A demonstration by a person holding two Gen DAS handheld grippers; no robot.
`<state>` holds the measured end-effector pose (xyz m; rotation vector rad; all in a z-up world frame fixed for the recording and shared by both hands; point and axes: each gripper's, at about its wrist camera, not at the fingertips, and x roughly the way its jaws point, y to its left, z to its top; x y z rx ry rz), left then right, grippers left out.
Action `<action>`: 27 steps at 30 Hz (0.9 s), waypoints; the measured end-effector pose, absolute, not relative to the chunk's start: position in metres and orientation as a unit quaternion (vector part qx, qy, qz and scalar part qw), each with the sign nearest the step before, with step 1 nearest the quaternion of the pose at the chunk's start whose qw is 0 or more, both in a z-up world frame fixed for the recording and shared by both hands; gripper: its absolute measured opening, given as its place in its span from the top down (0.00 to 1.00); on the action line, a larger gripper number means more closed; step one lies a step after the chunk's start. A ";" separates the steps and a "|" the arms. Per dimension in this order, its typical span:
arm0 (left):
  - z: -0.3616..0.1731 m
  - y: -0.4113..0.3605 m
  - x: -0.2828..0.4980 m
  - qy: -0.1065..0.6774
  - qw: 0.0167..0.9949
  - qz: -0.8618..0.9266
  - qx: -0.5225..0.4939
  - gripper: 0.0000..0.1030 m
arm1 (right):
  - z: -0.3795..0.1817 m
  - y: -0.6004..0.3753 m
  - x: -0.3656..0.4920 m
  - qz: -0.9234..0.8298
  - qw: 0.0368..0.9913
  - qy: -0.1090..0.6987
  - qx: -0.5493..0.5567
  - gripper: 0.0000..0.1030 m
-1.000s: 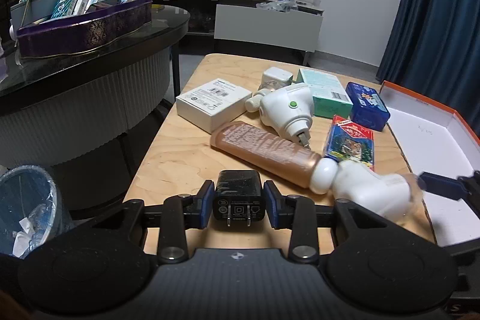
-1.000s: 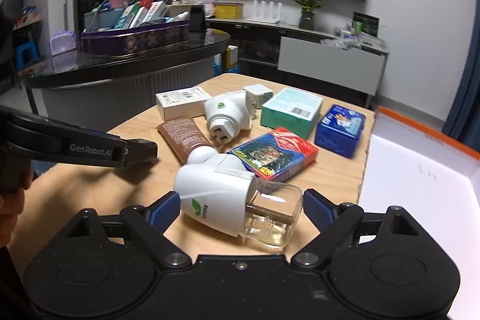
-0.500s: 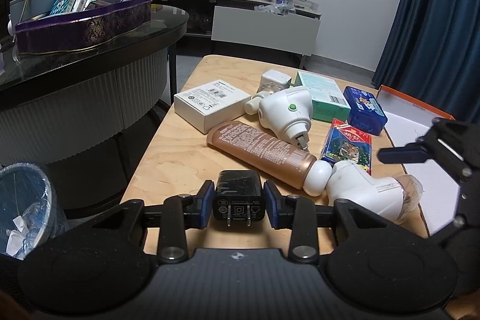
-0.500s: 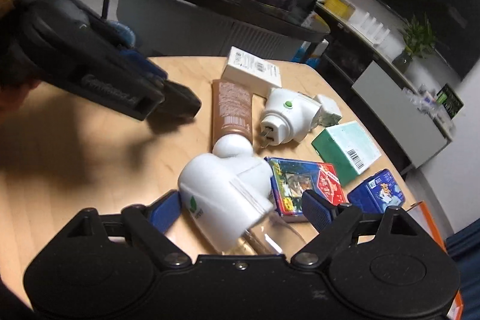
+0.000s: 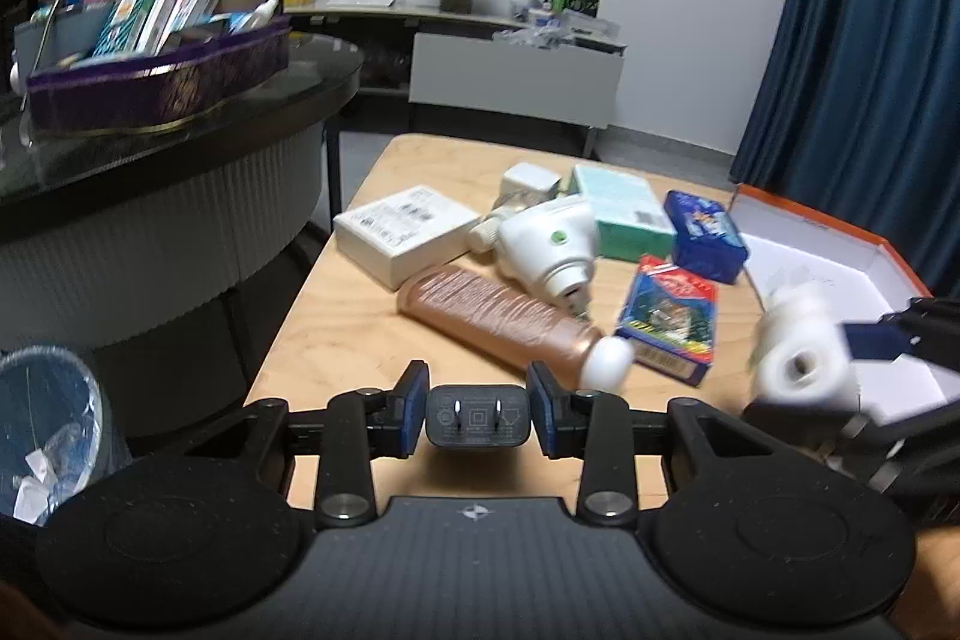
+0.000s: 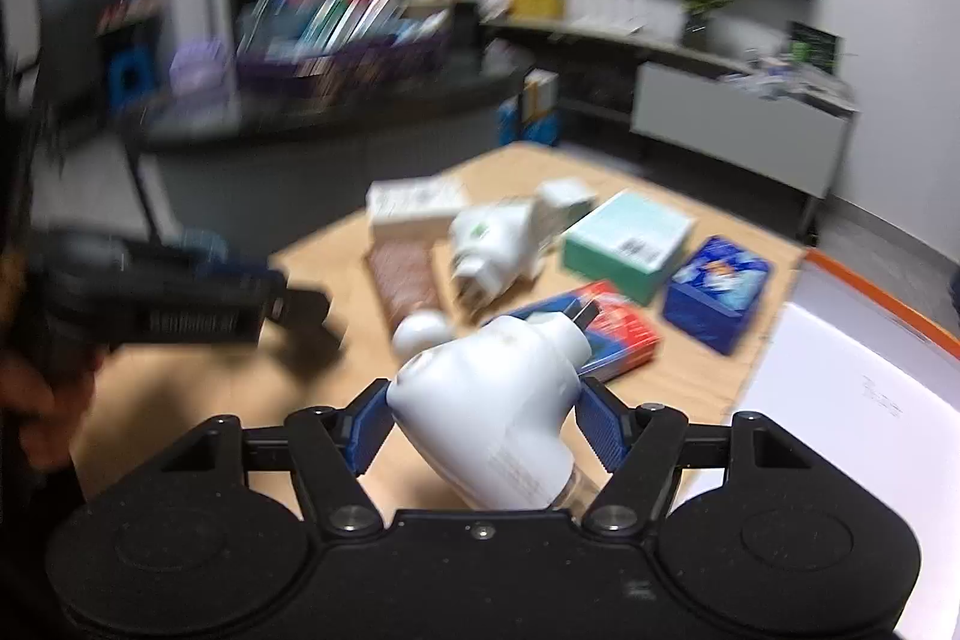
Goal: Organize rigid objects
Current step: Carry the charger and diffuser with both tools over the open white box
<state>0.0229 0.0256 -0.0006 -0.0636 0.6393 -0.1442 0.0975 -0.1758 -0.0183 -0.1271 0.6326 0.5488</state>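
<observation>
Currently on the wooden table [image 5: 336,316]: a white box [image 5: 403,231], a brown tube [image 5: 504,322] with a white cap lying on its side, a white plug-in device [image 5: 549,244] with a green dot touching the tube's upper side, a small white adapter [image 5: 528,179] behind it, a teal box [image 5: 624,211], a blue tin [image 5: 708,237] and a red-and-blue card pack [image 5: 669,325] near the tube's cap. An open orange-rimmed box [image 5: 828,226] with a white inside sits at the table's right edge.

Left gripper [image 5: 477,415]: clamped on a black charger [image 5: 477,417], prongs facing the camera, above the table's near edge.

Right gripper [image 6: 483,427]: clenched on a white plug-in diffuser [image 6: 498,400], lifted off the table, near the open box; view blurred.

Off the table, left: a dark round counter [image 5: 180,142] bearing a purple tray [image 5: 156,85] of books, and a bin [image 5: 48,424] below.
</observation>
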 end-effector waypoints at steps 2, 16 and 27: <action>0.004 0.021 0.020 0.310 0.947 -0.075 -0.028 0.65 | -0.009 -0.189 0.094 0.250 0.922 0.292 -0.036 0.23; 0.046 -0.038 0.024 0.290 0.945 -0.153 -0.014 0.65 | 0.021 -0.272 0.085 0.131 0.964 0.229 0.029 0.23; 0.082 -0.130 0.082 0.305 0.917 -0.255 0.004 0.65 | 0.040 -0.341 0.105 0.026 0.972 0.230 0.051 0.23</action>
